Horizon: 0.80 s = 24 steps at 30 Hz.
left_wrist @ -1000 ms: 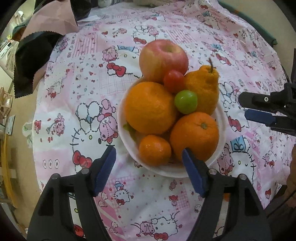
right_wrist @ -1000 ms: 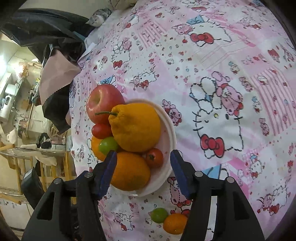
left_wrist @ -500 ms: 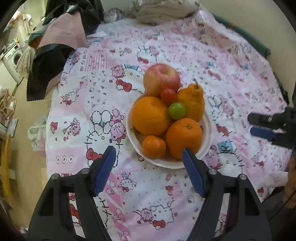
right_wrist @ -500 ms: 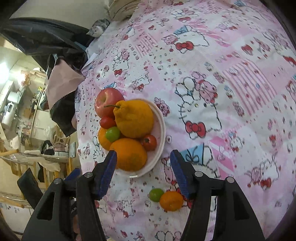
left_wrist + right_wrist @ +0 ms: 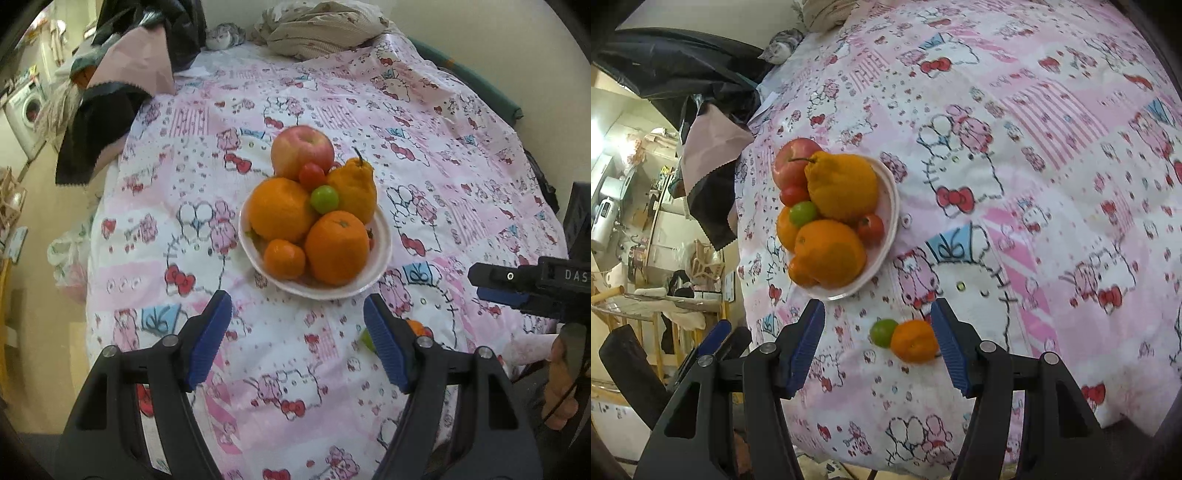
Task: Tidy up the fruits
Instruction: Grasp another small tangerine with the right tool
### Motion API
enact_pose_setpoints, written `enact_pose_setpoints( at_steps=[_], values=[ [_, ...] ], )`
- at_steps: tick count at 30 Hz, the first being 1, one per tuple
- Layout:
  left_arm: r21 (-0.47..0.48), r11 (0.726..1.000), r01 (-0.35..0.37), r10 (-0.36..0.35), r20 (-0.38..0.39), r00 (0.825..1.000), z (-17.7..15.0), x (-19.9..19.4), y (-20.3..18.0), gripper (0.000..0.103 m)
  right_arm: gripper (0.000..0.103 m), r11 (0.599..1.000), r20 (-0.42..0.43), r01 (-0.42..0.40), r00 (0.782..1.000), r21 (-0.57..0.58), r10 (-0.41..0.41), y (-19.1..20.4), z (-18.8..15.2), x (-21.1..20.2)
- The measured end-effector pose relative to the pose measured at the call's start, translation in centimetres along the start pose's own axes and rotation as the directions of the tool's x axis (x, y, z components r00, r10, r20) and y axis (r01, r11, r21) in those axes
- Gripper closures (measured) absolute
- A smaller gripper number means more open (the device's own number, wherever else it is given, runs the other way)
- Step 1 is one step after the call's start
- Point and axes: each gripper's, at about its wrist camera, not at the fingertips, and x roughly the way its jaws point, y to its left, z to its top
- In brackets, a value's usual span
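Observation:
A white bowl [image 5: 382,236] [image 5: 892,206] sits on the pink patterned cloth, piled with a red apple [image 5: 302,151], oranges [image 5: 336,246], a bumpy stemmed citrus [image 5: 842,186], small tomatoes [image 5: 870,229] and a green fruit [image 5: 324,199]. A loose small orange [image 5: 914,345] and a green fruit [image 5: 882,332] lie on the cloth, near my right gripper's right finger. My left gripper [image 5: 297,338] is open and empty, short of the bowl. My right gripper [image 5: 879,341] is open and empty, above the loose fruit.
The table [image 5: 443,129] is covered by a pink cartoon cloth. Dark and pink clothes [image 5: 122,85] hang at its far left edge. A folded cloth bundle [image 5: 317,29] and a grey cat [image 5: 781,48] lie at the far edge.
Both grippers have pulled back and up from the bowl, so it looks smaller. The loose orange and green fruit have come further into the right wrist view.

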Motion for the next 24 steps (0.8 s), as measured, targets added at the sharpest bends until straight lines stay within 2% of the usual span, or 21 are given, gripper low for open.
enact_pose_setpoints(
  at_steps=[7, 16, 24],
  values=[
    [-0.092, 0.996, -0.019, 0.015, -0.044, 0.999, -1.2, 0.5, 1.5, 0.032, 0.04, 0.998, -0.066, 0.06, 0.996, 0.033, -0.058, -1.7, -1.1, 1.7],
    [-0.132, 0.991, -0.02, 0.012, -0.064, 0.998, -1.0, 1.3, 2.2, 0.032, 0.04, 0.987, -0.201, 0.149, 0.966, -0.065, -0.16, -0.5, -1.7, 6.7],
    [-0.13, 0.991, -0.036, 0.026, -0.078, 0.997, -0.9, 1.7, 2.3, 0.032, 0.041, 0.955, -0.23, 0.229, 0.935, -0.19, -0.27, 1.0, -1.9, 9.8]
  ],
)
